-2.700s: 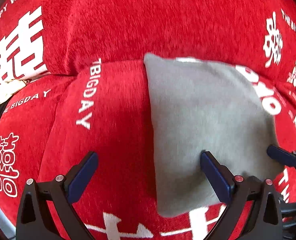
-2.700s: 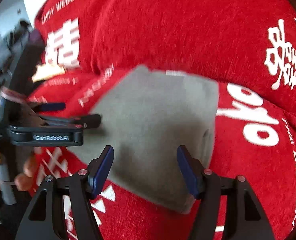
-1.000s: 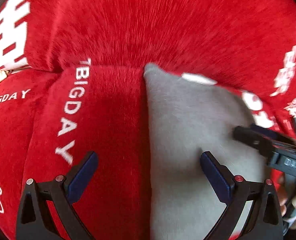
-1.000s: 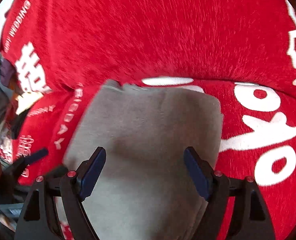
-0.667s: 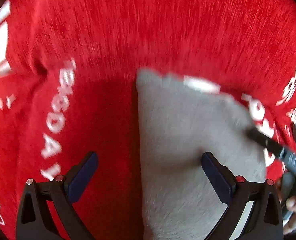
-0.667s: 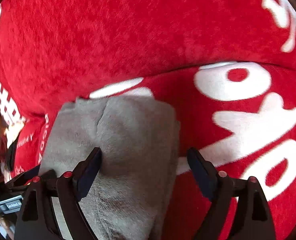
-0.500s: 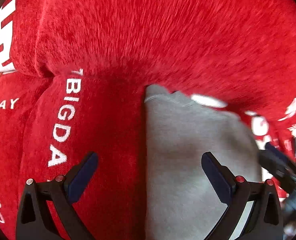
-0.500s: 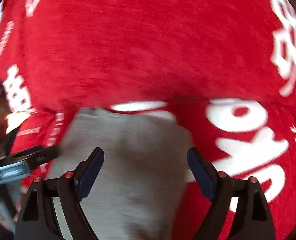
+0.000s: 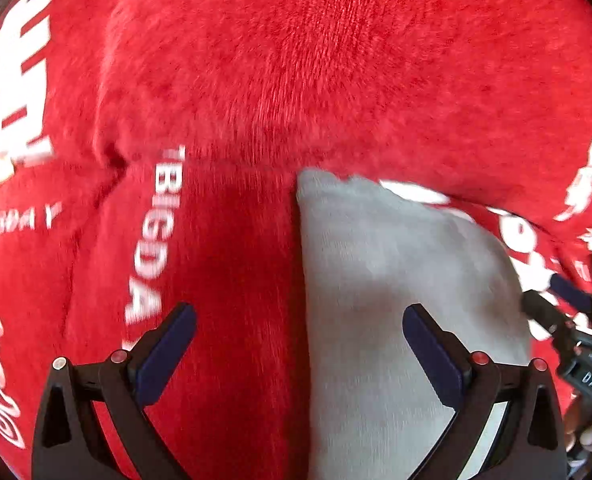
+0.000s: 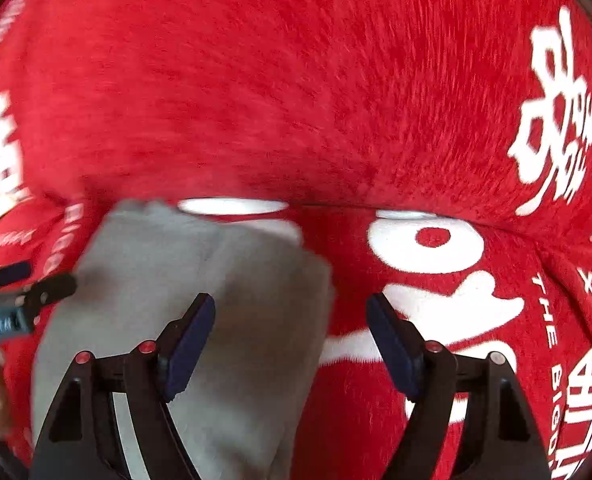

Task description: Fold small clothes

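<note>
A folded grey garment lies flat on a red plush sofa cover printed with white lettering, its far edge against the crease where the seat meets the backrest. The left gripper hovers over the garment's left edge with jaws wide, nothing pinched between its blue pads. The right gripper straddles the garment's right edge; its jaws, just closing a little, stand wide and clear of the cloth. Both views are motion-blurred.
</note>
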Demonstrator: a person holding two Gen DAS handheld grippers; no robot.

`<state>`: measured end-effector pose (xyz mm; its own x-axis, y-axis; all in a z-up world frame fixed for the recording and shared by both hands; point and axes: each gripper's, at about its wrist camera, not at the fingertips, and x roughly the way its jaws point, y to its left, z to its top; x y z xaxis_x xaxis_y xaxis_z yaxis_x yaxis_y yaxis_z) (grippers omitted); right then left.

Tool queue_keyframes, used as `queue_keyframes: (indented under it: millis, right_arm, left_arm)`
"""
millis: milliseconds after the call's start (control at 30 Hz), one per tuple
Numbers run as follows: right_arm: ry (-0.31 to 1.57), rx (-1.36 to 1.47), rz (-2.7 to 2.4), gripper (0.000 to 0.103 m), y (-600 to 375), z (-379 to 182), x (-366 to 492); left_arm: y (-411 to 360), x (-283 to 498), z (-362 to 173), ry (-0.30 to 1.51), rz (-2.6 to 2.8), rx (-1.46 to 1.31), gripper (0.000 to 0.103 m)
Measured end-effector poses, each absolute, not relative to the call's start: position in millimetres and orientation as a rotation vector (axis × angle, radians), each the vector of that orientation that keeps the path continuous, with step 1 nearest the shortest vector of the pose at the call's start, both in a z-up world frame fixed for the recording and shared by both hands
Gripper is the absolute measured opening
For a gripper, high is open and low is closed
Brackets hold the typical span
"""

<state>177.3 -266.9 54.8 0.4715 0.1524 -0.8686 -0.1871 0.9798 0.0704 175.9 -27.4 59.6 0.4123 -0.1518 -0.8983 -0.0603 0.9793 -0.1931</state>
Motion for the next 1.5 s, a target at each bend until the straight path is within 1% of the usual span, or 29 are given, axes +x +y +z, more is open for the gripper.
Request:
queue_keyframes:
  millis: [133,233,267,333,400,467,567,667,833,900,933,1033,1133,1233,1267,1300,1333,1367,1400,1467,1500]
  right_arm:
    - [1.047,-0.096,0.296,0.081,-239,62,135]
    - [1.087,-0.164,0.305,0.081,-227,42,116]
    - [1.065,-0.180,0.290,0.081,-224,37,106]
    - [1.009,-0.153,0.270,0.082,-236,35,93]
    - [1.020,-0.075,0.268,0.084,-249,35,82]
    - [1.059,-0.018,0.269,0.084,-263,30,70]
    - [1.085,-0.010,0.250,0.084,-273,16,51]
    - [1.071,0.049,0.250,0.084,-287,15,29]
    - [1.090,0.003,0.232,0.084,-295,23,4]
    - [1.063,0.013,0.210,0.084,-299,39,-1]
    - [1.010,0.025,0.225,0.084,-299,54,-3]
    - [0.935,0.022,0.292,0.085,-287,79,8]
    - [1.004,0.149,0.421,0.085,-280,71,38]
    - [1.088,0.311,0.342,0.084,-299,49,66]
    - [1.104,0.404,0.380,0.077,-308,41,71]
    - [1.116,0.445,0.418,0.060,-310,37,73]
    - [1.138,0.468,0.464,0.054,-310,32,73]
    - [1.154,0.438,0.481,0.053,-309,30,71]
    - [1.170,0.367,0.465,0.049,-308,28,67]
    - [1.191,0.276,0.438,0.036,-309,25,56]
    - [1.170,0.266,0.437,0.037,-311,29,49]
  left_arm:
    - [-29,147,46,1.136,-0.034,-0.167,0.103]
    - [-20,136,45,1.144,-0.030,-0.234,0.103]
    - [-19,130,46,1.146,-0.031,-0.238,0.103]
    - [-21,118,47,1.144,-0.035,-0.200,0.103]
    - [-25,103,48,1.135,-0.036,-0.161,0.103]
    - [-25,91,46,1.131,-0.035,-0.159,0.103]
    - [-24,78,36,1.136,-0.034,-0.162,0.103]
    - [-23,64,27,1.153,-0.048,-0.152,0.103]
    - [-14,41,37,1.159,-0.073,-0.147,0.103]
    - [-12,38,53,1.101,-0.071,-0.172,0.103]
    - [-12,39,59,1.084,-0.064,-0.178,0.103]
    - [-24,51,56,1.098,-0.016,-0.148,0.103]
    - [-35,54,28,1.179,0.020,-0.098,0.103]
    - [-27,42,20,1.154,0.022,-0.173,0.103]
    - [-26,40,19,1.158,0.019,-0.180,0.103]
    - [-27,40,21,1.160,0.017,-0.167,0.103]
    - [-28,40,22,1.167,0.014,-0.151,0.103]
    - [-29,41,26,1.177,0.014,-0.138,0.103]
    - [-30,41,31,1.182,0.011,-0.134,0.103]
    - [-32,43,47,1.154,-0.027,-0.167,0.103]
    - [-34,44,56,1.137,-0.047,-0.182,0.103]
